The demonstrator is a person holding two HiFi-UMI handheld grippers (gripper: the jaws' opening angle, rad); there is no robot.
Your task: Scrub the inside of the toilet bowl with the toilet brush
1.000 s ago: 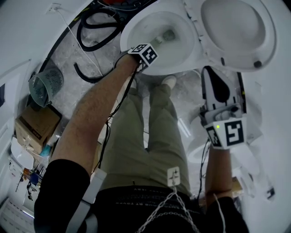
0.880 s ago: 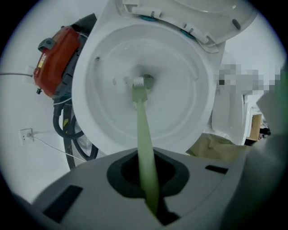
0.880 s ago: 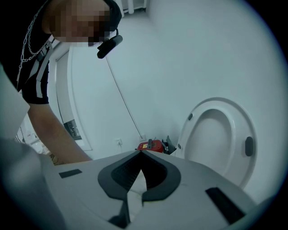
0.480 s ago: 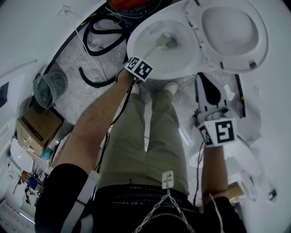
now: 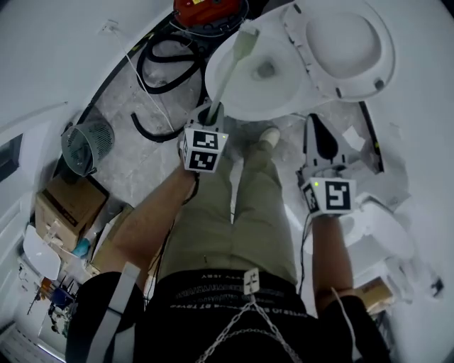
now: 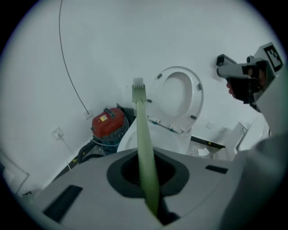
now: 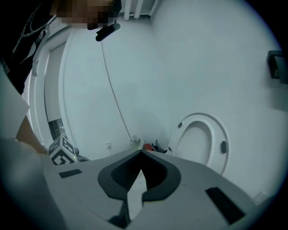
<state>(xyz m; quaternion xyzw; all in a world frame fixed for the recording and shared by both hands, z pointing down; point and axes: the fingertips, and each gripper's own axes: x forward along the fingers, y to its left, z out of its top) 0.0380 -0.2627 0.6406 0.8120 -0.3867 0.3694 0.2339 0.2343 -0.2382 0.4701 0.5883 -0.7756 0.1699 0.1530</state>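
From the head view, the left tool [image 5: 211, 113] is clamped on the pale green handle of the toilet brush [image 5: 228, 69]. The brush runs up and away from the tool, and its head lies over the far left rim of the toilet bowl [image 5: 284, 99], just in front of a red vacuum cleaner [image 5: 206, 10]. The raised toilet seat [image 5: 347, 39] stands to the right of the bowl. The right tool [image 5: 317, 127] hangs well to the right of the left one, near the bowl's right side and over the floor [image 5: 135, 163]. Left of the left tool lie a black hose [image 5: 162, 64] and a wire wastebasket [image 5: 86, 145].

In the left gripper view, the jaws are shut tight on the brush handle. The handle rises straight out from between them, and the bristled head shows against the white wall, beside the raised seat and above the bowl. The right tool shows at the upper right.

In the right gripper view, the jaws meet at their tips with nothing between them. The seat stands ahead to the right, and the left tool's marker cube shows at the left.
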